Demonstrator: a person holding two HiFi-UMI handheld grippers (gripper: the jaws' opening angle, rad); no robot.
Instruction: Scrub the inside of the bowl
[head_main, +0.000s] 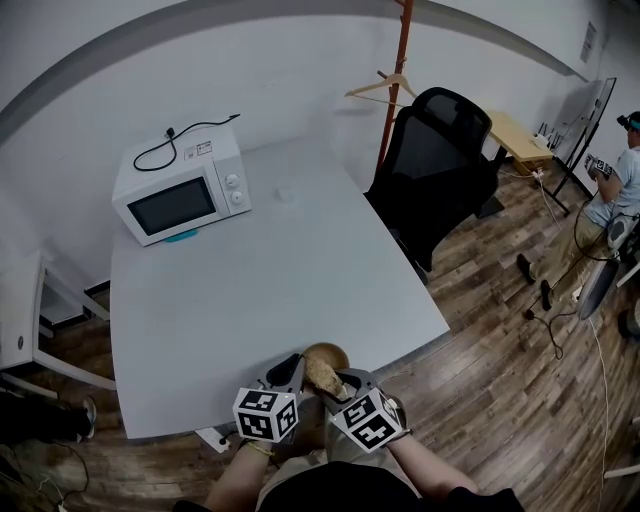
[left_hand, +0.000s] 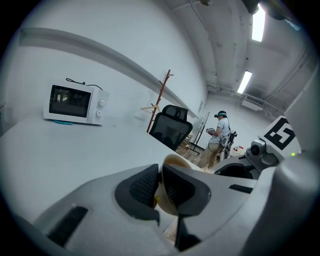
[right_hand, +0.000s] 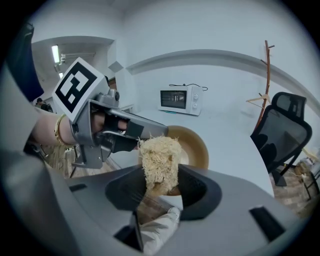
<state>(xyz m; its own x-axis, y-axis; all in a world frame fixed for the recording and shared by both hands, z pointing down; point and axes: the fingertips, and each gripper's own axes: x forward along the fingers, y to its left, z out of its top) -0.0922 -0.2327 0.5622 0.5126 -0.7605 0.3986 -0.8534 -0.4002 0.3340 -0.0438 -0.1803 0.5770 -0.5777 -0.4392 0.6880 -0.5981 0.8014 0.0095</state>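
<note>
A tan wooden bowl (head_main: 331, 357) is held off the table's near edge, tilted toward the right. My left gripper (head_main: 291, 375) is shut on the bowl's rim (left_hand: 170, 161), one pad inside and one outside. My right gripper (head_main: 335, 383) is shut on a pale fibrous loofah scrubber (right_hand: 160, 160). The scrubber (head_main: 323, 376) sits at the mouth of the bowl (right_hand: 192, 145), against its inner wall. Most of the bowl's base is hidden behind the scrubber and jaws.
A white microwave (head_main: 182, 190) with its cord on top stands at the far left of the grey table (head_main: 260, 270). A black office chair (head_main: 437, 165) and a wooden coat stand (head_main: 397, 70) are at the table's far right. A person (head_main: 615, 185) stands far right.
</note>
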